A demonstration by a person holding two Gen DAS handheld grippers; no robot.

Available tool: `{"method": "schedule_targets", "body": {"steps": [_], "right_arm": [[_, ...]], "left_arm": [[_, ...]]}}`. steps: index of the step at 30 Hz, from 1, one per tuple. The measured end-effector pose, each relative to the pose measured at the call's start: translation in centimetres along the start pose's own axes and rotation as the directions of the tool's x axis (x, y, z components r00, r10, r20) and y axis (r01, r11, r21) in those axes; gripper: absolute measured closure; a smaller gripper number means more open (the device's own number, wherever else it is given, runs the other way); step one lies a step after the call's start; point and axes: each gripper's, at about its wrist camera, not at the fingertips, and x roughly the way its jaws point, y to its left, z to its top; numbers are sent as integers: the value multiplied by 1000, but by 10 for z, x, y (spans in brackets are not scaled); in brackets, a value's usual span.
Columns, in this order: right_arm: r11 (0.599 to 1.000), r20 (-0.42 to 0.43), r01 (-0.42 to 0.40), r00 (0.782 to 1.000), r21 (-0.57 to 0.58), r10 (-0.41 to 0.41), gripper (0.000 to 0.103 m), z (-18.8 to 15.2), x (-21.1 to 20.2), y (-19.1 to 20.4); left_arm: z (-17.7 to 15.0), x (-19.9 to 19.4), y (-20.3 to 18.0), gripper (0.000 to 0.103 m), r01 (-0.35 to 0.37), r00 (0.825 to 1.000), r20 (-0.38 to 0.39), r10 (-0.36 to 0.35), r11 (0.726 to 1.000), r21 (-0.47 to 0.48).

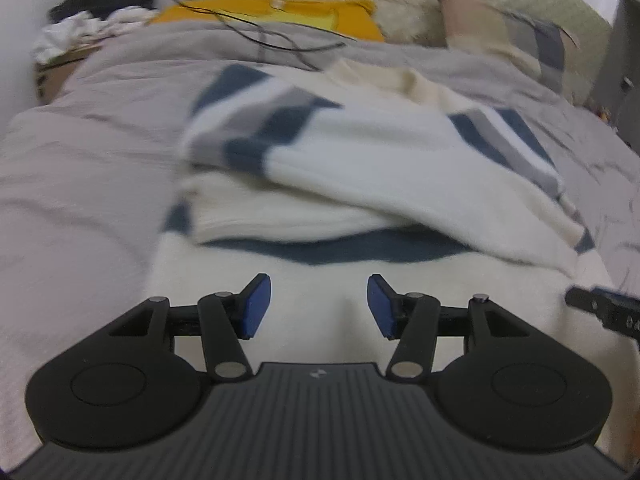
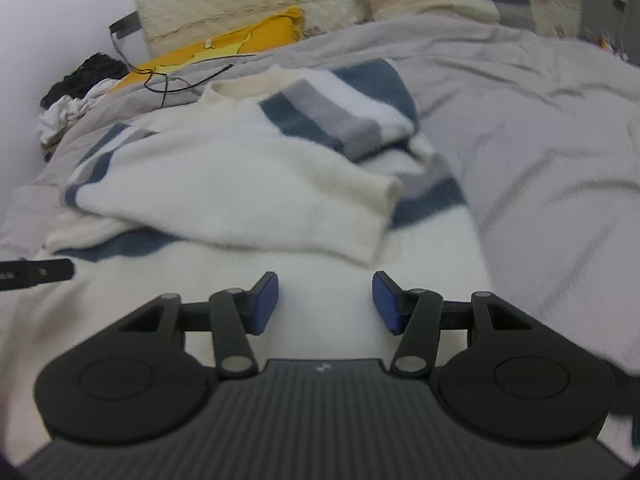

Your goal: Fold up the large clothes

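Cream knit of the sweater [image 1: 360, 160] lay directly under and between the blue pads of the left gripper [image 1: 319, 306], whose jaws stood spread with nothing pinched; whether the pads brushed the cloth could not be told. Beside it, to its right, the right gripper [image 2: 325, 302] hovered over the same near part of the garment, its jaws likewise apart and empty, with only flat cream fabric showing in the gap.

Ahead of both grippers, the sweater lay on the bed [image 2: 540, 120] with its collar at the far end. Both of its sleeves [image 2: 348, 120], banded in navy, grey and white, were already folded inward across the chest, and a cream panel lay over them at a slant. So the sleeve folds looked done, roughly half the job by my reading. Left to do, I judged, was bringing the near hem up toward the collar.

Beyond the sweater, on the grey bedcover, lay a black cable [image 1: 280, 40], a yellow garment [image 1: 272, 14], and a heap of dark and white clothes [image 1: 88, 20] far off to the left.
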Motion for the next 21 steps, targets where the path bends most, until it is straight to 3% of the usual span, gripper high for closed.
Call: {"method": "schedule_targets", "body": {"steps": [4,10,14,19,21], "right_arm": [[999,-3,3,1000,47,-3,48,-8,-23,-8],[995,7,24,1000,94,-25,48,-18,-51,-16],[986,-5,23,1000,168,-23,48,-23,-63,-30],[957,-41,48,998,287,-37,47,-34,-74,-51],[936,-50,48,998,348,-32,32,-39,-78,-62]], "left_arm": [[-7,-31,16,43,-65,998,6,65,998,-22],[-26,-66,54,42,-107,994,-11,107,981,-164],[-37,-83,83,41,-100,995,-30,95,944,-313],[-42,-87,99,39,-102,995,-42,93,909,-403],[-44,-83,105,39,-102,995,-62,83,894,-435]]}}
